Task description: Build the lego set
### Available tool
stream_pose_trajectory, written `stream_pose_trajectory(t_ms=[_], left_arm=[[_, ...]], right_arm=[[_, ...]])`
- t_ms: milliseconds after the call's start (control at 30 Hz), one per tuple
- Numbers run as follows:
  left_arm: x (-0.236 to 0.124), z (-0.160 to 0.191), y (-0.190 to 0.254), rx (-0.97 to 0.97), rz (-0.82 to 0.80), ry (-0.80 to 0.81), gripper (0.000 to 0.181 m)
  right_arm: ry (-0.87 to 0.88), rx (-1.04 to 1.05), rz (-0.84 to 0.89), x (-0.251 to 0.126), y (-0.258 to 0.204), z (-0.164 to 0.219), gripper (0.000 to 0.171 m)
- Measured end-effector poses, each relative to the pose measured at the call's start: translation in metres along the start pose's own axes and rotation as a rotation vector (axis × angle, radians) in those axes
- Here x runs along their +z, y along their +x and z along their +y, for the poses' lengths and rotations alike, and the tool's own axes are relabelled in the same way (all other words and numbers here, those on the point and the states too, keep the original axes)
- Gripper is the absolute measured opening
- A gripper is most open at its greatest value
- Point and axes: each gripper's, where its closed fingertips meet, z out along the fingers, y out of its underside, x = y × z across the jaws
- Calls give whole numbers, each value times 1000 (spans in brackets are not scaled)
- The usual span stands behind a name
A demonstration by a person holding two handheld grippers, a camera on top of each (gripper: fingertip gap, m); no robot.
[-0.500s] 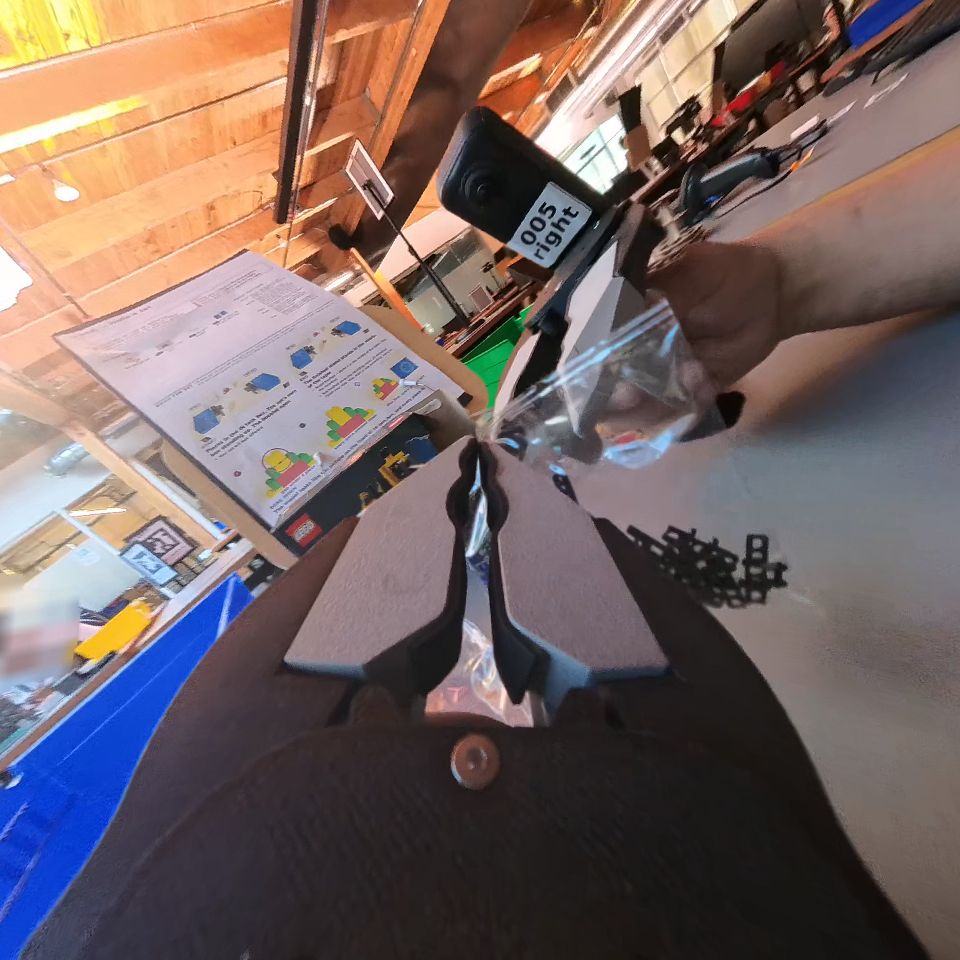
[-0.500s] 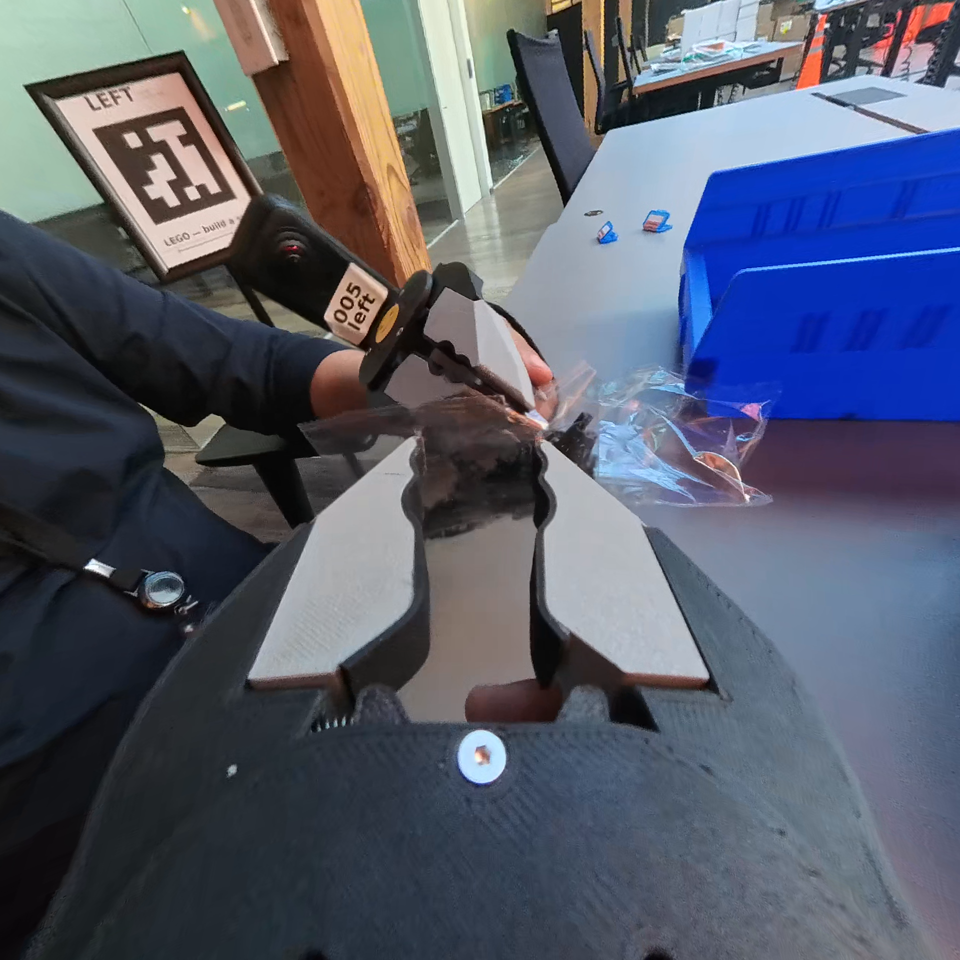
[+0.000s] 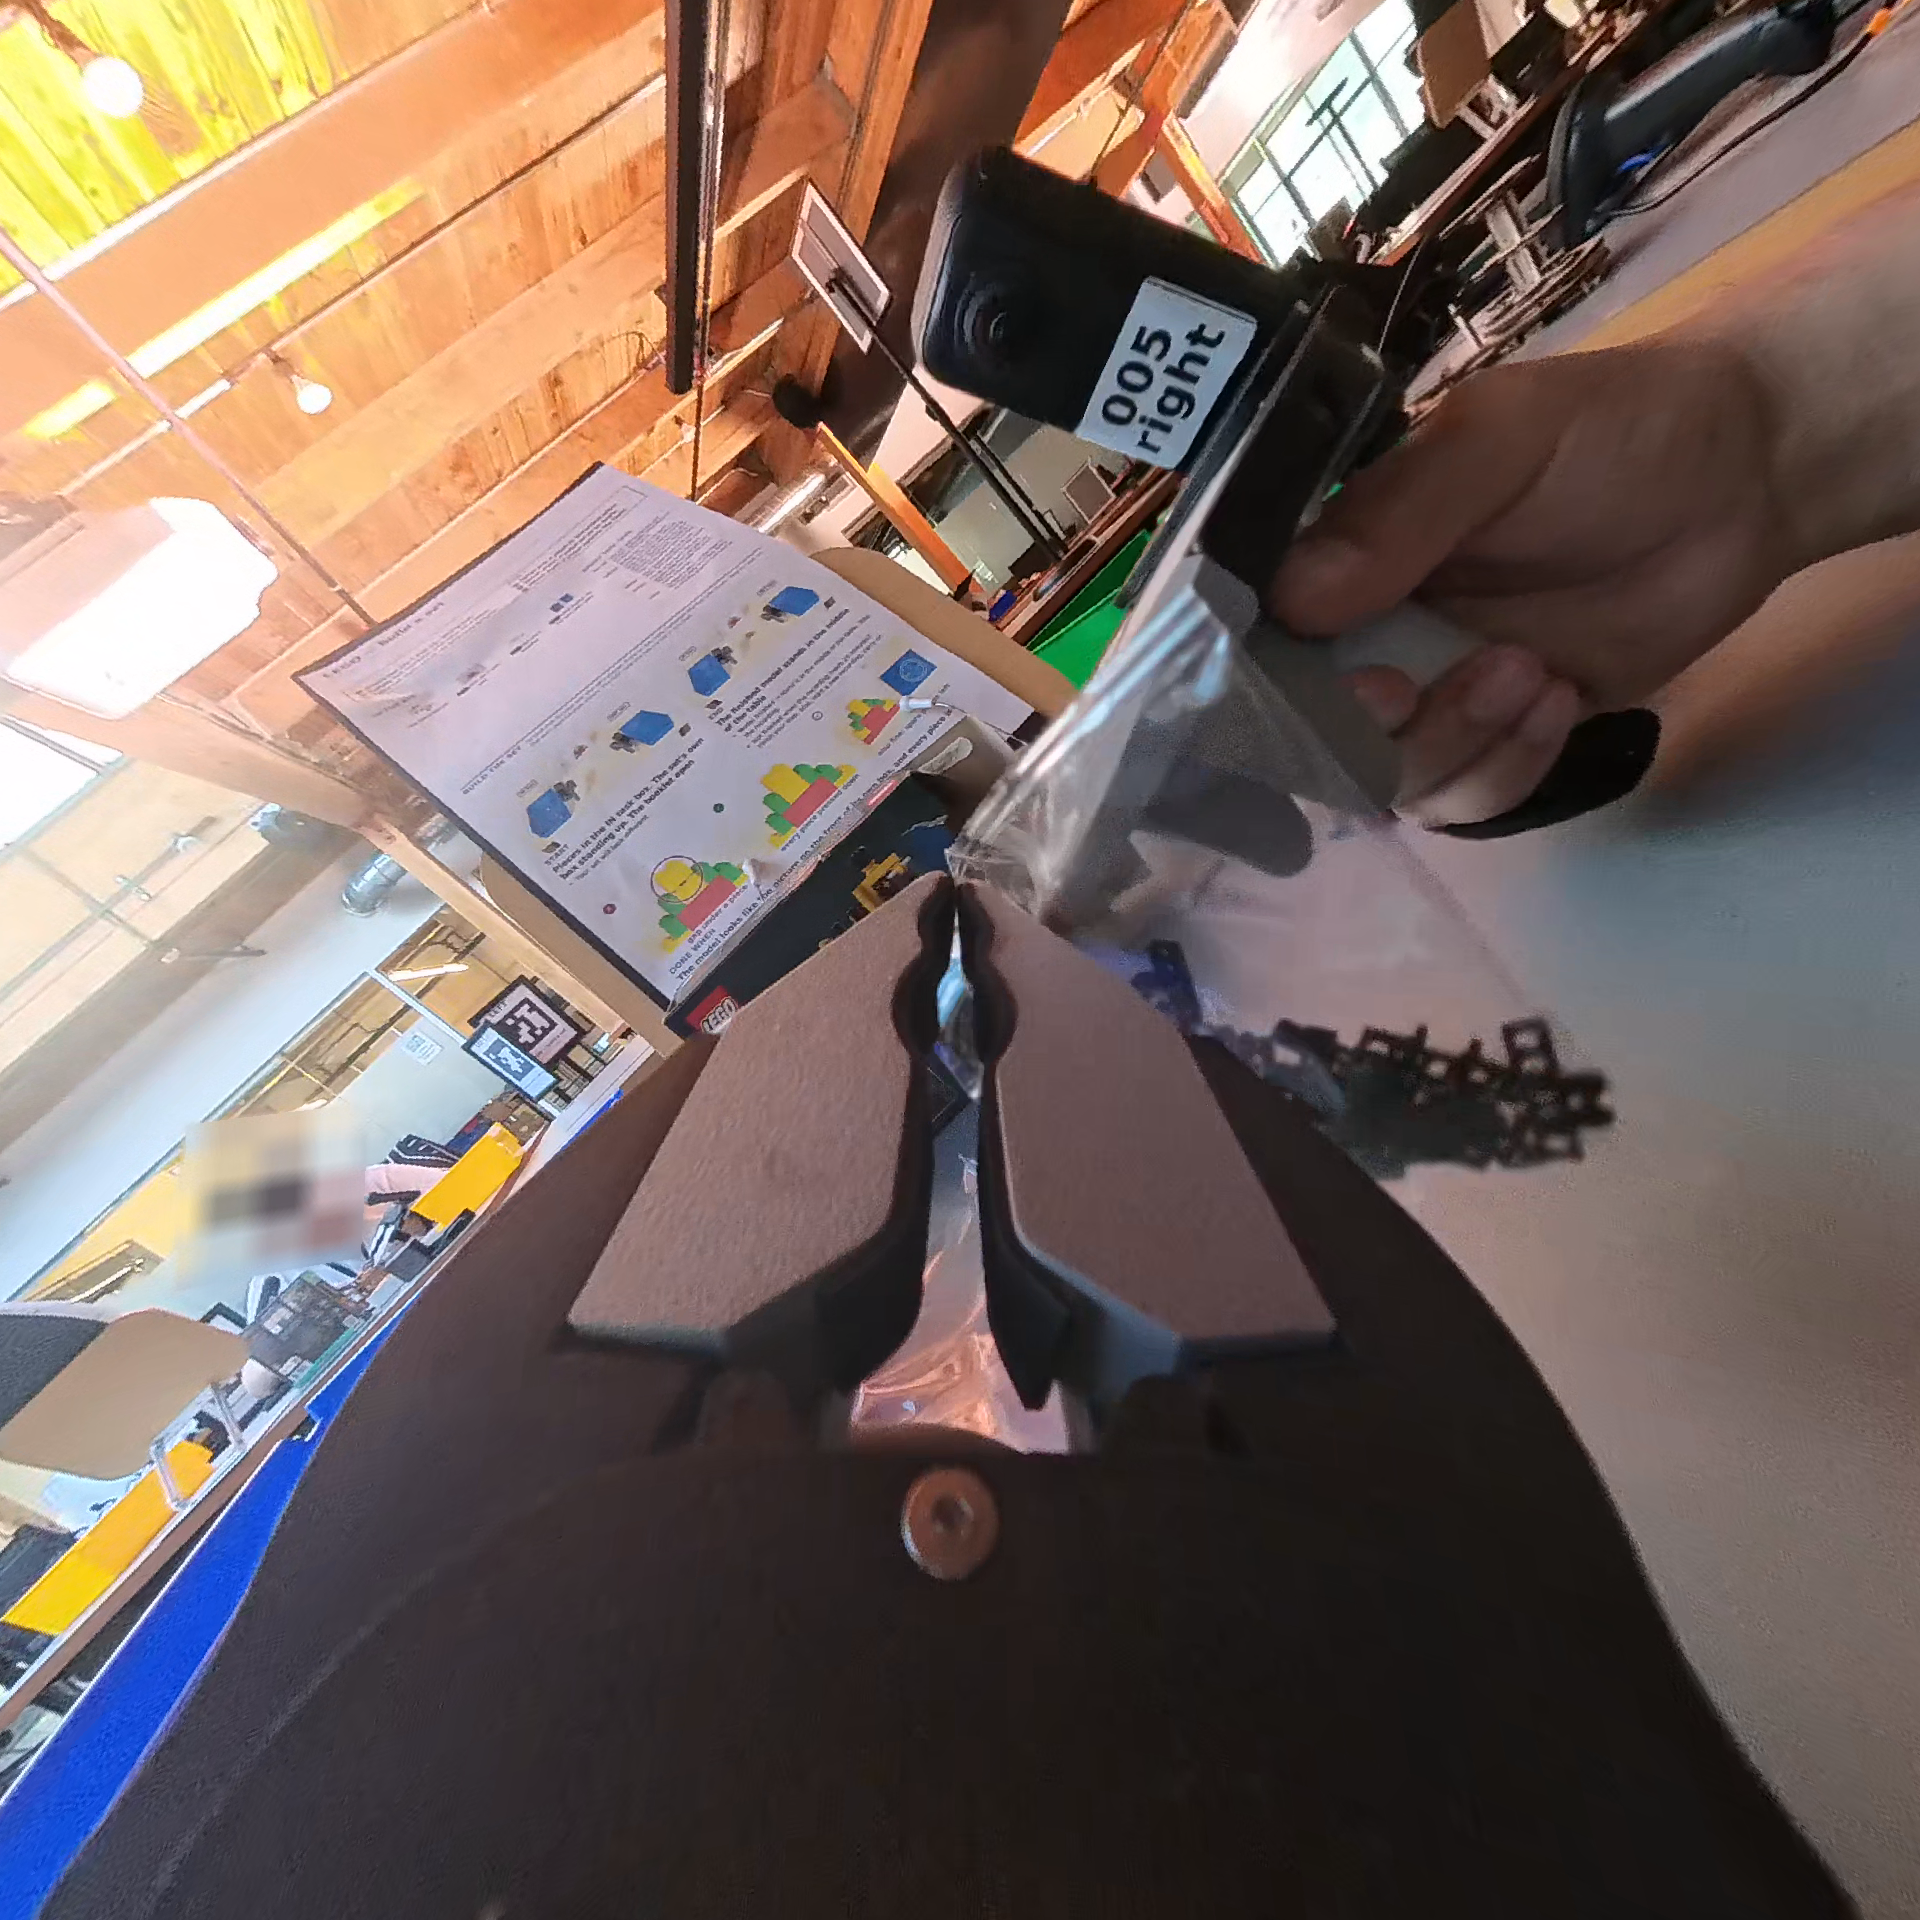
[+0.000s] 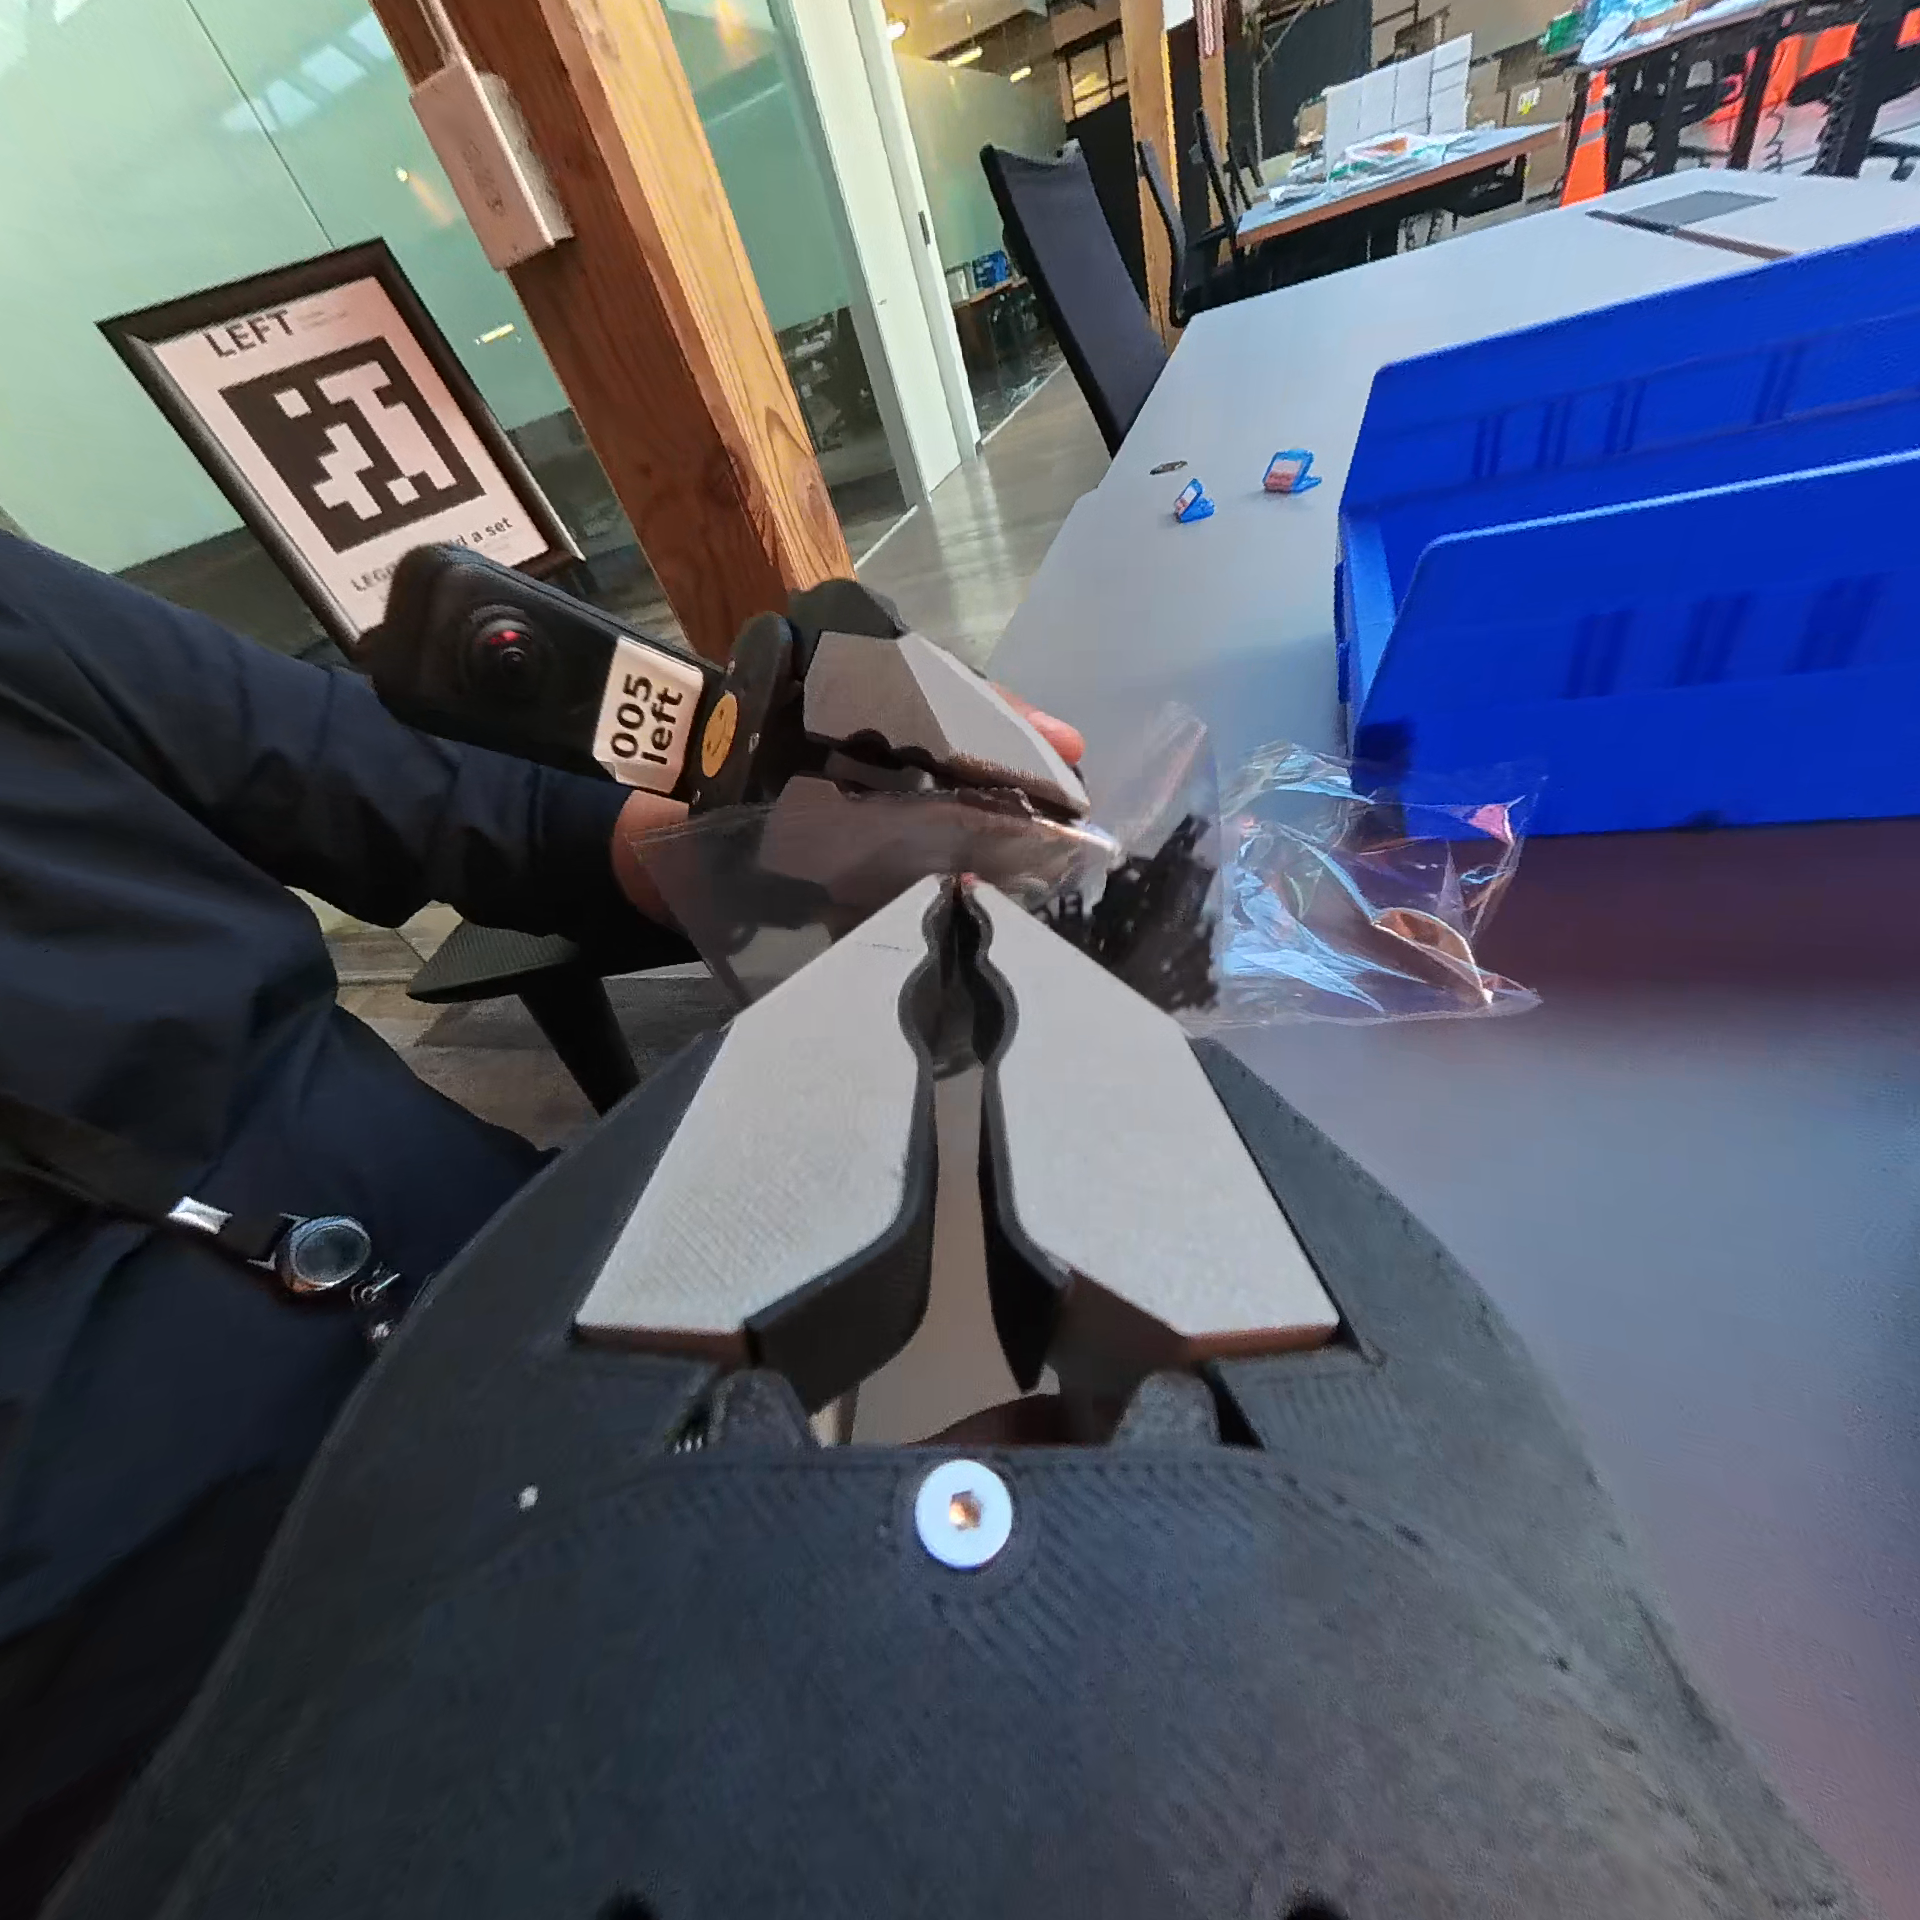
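Left wrist view: the left gripper (image 3: 954,902) has its fingers pressed together at the tips on a clear plastic bag (image 3: 1164,790), whose film also shows in the slot between them. The bag stretches up and to the right, long axis slanting toward the right gripper (image 3: 1101,883), which a hand (image 3: 1579,582) holds. Its fingers lie behind the film, so how far apart they stand cannot be told here. Loose black lego pieces (image 3: 1455,1091) lie on the grey table (image 3: 1714,1247) to the right, just below the bag. An instruction sheet (image 3: 665,717) leans behind, over a dark lego box (image 3: 790,966). Against half a second ago the right gripper sits larger and higher in view, the bag drawn longer.

Right wrist view: the right gripper (image 4: 956,883) is now closed to a thin seam at the tips on the bag's edge (earlier its fingers stood well apart). The clear bag (image 4: 894,831) runs left to right between the two grippers; the left gripper (image 4: 1075,816) clamps it from the left. Black pieces (image 4: 1153,914) hang inside or behind the film; which is unclear. A second, crumpled bag (image 4: 1371,914) lies on the table (image 4: 1662,1143) beside a blue bin (image 4: 1662,582).
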Motion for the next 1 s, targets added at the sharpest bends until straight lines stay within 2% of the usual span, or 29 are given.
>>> stream_pose_trajectory(t_ms=[167,267,300,533,867,967,1000], left_arm=[[-1,-1,-3,-18,-9,6,0],[-1,0,-5,-18,-17,6,0],[-1,0,-5,-15,-18,5,0],[1,2,-1,17,-12,-17,0],[1,3,-6,15,-40,-28,0],[0,6,-11,-8,-57,-37,0],[1,8,-11,-14,-55,-46,0]], right_arm=[[42,25,-13,-5,0,-7,0],[55,74,-74,-7,-7,-10,24],[59,82,-71,-6,-6,-11,27],[-26,63,-12,8,0,5,28],[6,46,29,11,4,0,23],[12,29,44,11,5,-1,11],[12,23,43,11,4,-1,1]])
